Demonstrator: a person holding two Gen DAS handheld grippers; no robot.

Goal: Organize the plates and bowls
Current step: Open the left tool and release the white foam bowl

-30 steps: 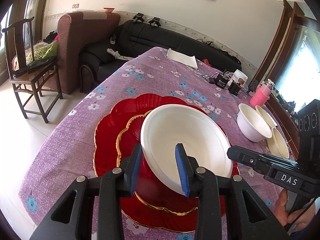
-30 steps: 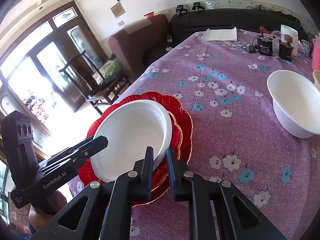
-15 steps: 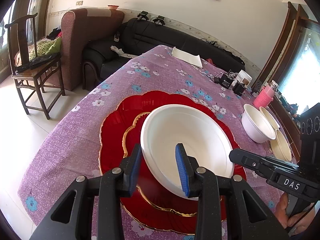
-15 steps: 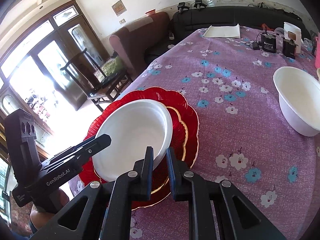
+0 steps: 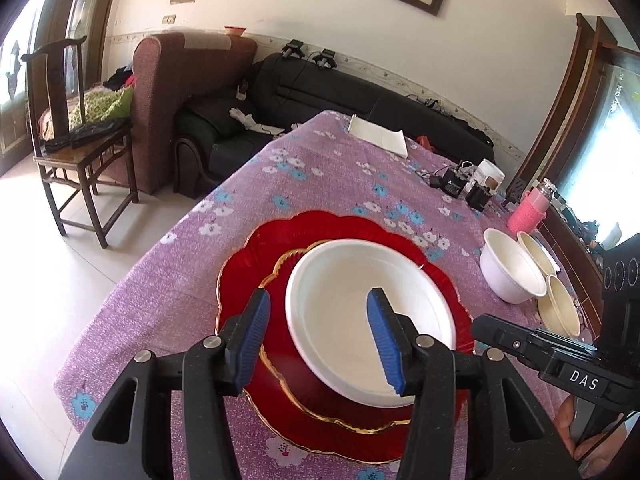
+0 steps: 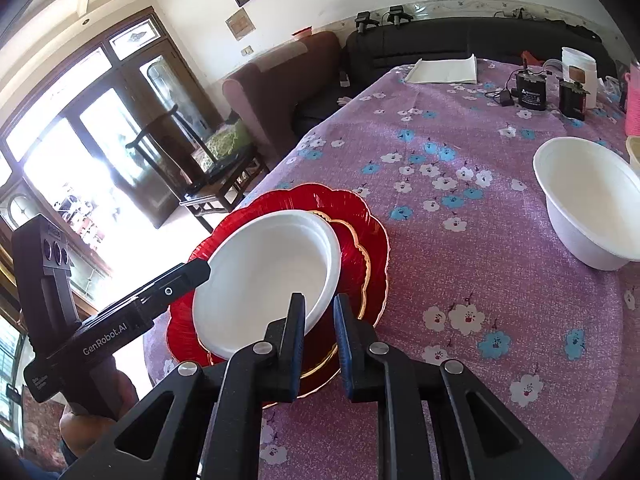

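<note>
On purple floral tablecloth (image 5: 320,184), big red plate (image 5: 256,264) w/ smaller gold-rimmed red plate (image 5: 288,372) stacked on it, white bowl (image 5: 360,312) sitting on top. Left gripper (image 5: 318,338) jaws opening; near rim of bowl is between the blue pads (image 5: 252,332) but they're clear of it, no grip. Right gripper (image 6: 318,338) nearly closed, nothing between jaws, just beside bowl's near edge. Further right: deeper white bowl (image 5: 510,270), two cream bowls (image 5: 560,308) beside it, pink bottle (image 5: 528,210) behind.
</note>
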